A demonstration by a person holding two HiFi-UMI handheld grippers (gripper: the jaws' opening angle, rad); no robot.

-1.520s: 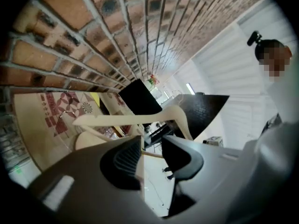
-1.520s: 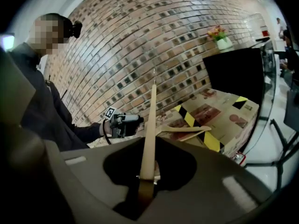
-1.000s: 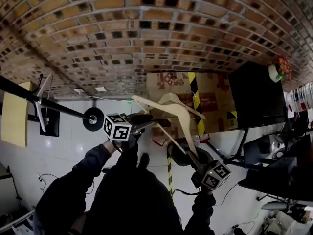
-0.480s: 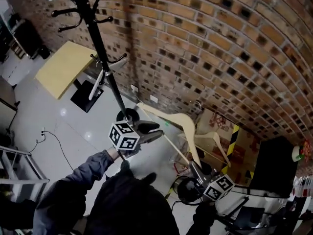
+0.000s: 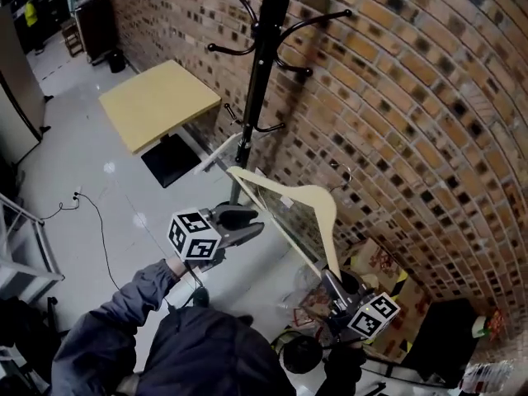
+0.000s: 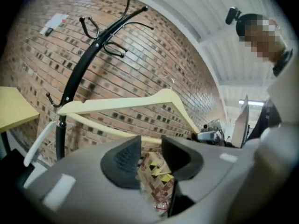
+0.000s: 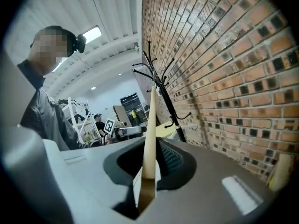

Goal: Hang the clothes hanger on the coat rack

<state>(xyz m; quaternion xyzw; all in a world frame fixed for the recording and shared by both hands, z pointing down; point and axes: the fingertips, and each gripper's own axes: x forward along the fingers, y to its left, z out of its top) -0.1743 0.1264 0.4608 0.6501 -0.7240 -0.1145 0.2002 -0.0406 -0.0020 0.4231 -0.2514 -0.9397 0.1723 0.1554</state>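
Observation:
A cream wooden hanger [image 5: 289, 196] hangs in the air in front of the brick wall, held at its lower right end by my right gripper [image 5: 337, 285]. In the right gripper view the hanger's arm [image 7: 150, 134] runs upward between the pads of the right gripper [image 7: 149, 167], which is shut on it. The black coat rack [image 5: 257, 89] stands just beyond the hanger's far tip, its curved hooks empty. My left gripper [image 5: 241, 224] floats left of the hanger, apart from it. In the left gripper view the left gripper [image 6: 150, 160] shows a narrow empty gap, with the hanger [image 6: 140, 101] and the rack [image 6: 79, 73] ahead.
A yellow tabletop [image 5: 161, 101] on a black base [image 5: 173, 159] stands left of the rack. The brick wall [image 5: 412, 122] runs along the right. Cardboard boxes [image 5: 381, 264] lie by the wall behind my right gripper. A cable [image 5: 91, 213] trails on the pale floor.
Both grippers have swung with the hanger away from the cardboard boxes toward the coat rack, which now stands upright close ahead. The right gripper keeps its hold on the hanger.

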